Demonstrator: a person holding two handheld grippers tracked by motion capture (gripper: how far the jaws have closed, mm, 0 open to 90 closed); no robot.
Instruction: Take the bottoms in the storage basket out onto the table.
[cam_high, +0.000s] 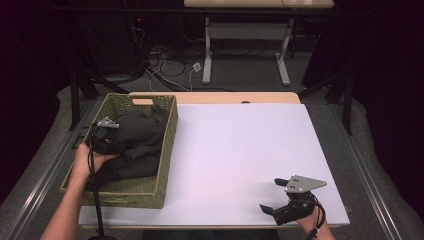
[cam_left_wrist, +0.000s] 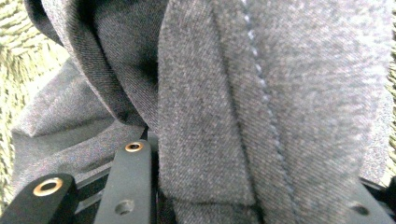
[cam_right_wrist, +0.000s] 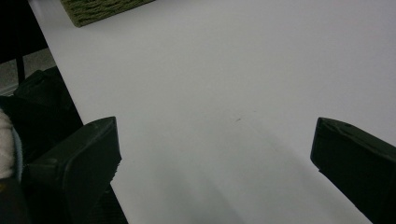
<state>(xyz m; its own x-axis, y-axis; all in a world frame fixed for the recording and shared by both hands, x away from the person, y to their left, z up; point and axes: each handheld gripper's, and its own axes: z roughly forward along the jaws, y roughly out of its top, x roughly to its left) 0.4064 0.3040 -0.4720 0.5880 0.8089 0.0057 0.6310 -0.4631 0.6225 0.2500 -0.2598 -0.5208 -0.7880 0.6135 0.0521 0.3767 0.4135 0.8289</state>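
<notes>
1. Leftmost, the woven basket sits on the white table, at its left edge. The dark garment lies bunched inside it, filling most of the floor.
2. My left gripper is down in the basket, clenched on a fold of the garment; in the left gripper view the grey cloth is pinched between the jaws, a stitched seam running up the fold.
3. Handling, as I judge it: soft, limp, light, not fragile. It will sag and trail from any single hold, and could snag on the basket's weave while coming out.
4. Best hold, I reckon: a thick seam or doubled fold like the present one, since a single layer may slip. A 2nd hold further along would spread it.
5. Centre of the table is bare, room enough to lay the garment flat.
6. Rightmost, my right gripper rests near the table's front edge, well apart from the basket, jaws spread wide with nothing between them.
</notes>
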